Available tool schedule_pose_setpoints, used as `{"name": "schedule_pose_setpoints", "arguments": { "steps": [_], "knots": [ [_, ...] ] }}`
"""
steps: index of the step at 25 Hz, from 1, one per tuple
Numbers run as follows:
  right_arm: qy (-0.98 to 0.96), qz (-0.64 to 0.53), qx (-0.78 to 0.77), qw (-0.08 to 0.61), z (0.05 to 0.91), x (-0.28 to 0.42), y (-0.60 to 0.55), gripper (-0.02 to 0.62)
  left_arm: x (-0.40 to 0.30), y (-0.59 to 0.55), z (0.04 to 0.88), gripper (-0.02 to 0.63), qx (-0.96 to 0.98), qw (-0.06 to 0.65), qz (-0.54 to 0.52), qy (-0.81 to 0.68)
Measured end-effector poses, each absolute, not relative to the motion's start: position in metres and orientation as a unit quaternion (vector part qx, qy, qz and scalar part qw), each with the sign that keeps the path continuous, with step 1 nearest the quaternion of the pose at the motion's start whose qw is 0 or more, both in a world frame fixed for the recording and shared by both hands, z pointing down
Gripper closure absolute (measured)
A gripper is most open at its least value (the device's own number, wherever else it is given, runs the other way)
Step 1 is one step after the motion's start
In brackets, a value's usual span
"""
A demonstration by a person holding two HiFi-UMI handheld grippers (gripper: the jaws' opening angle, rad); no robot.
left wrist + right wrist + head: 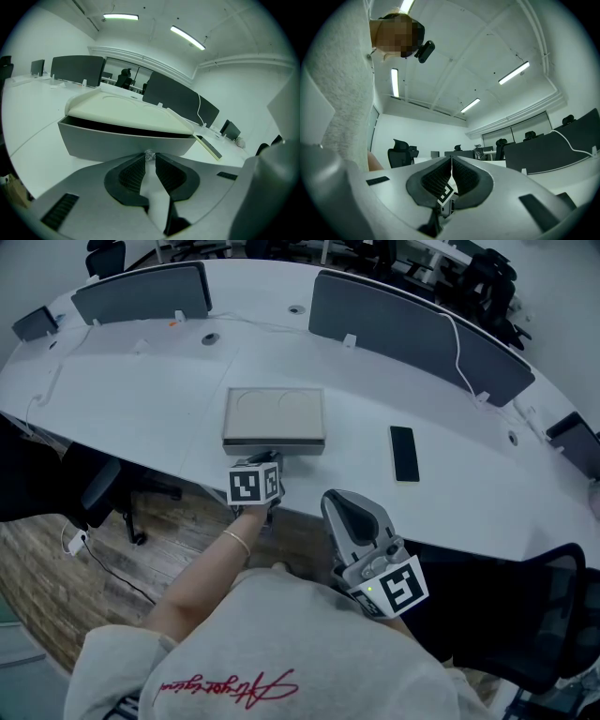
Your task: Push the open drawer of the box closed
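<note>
Left hand-held gripper (273, 457) pinches shiny drawer knob (149, 154); right hand-held gripper (451, 161) pressed together.

In the head view, the marker cube (254, 486) on the left gripper (269, 459) hid its jaws and the front of the box (274, 416). A small shiny thing (149, 154) at its tips was too small to name, and I couldn't tell whether the pads pressed it.

Box (275, 418) looks like matt grey plastic with a smooth cream top, and its tiny knob (149, 154) is shiny metal. Table (141, 399) is smooth white, the floor (47, 587) at lower left is wood plank. Left gripper (149, 158) pads (133, 174) look like ribbed black rubber.
</note>
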State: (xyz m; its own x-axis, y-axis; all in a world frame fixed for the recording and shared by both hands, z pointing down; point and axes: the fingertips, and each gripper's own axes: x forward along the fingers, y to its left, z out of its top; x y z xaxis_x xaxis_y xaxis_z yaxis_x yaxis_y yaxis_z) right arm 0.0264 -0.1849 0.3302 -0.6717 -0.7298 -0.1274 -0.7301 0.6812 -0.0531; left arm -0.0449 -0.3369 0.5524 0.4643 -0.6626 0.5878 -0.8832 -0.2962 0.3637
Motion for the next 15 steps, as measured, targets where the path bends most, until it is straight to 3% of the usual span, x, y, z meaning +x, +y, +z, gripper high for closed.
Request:
{"name": "schedule_pose_setpoints", "arguments": {
  "steps": [15],
  "knots": [
    [0.911,0.0,-0.407,0.069,0.3306,0.0289,-0.1909,0.577,-0.0454,-0.3449,0.5539,0.526,0.786,0.334,0.165,-0.493]
  ]
}}
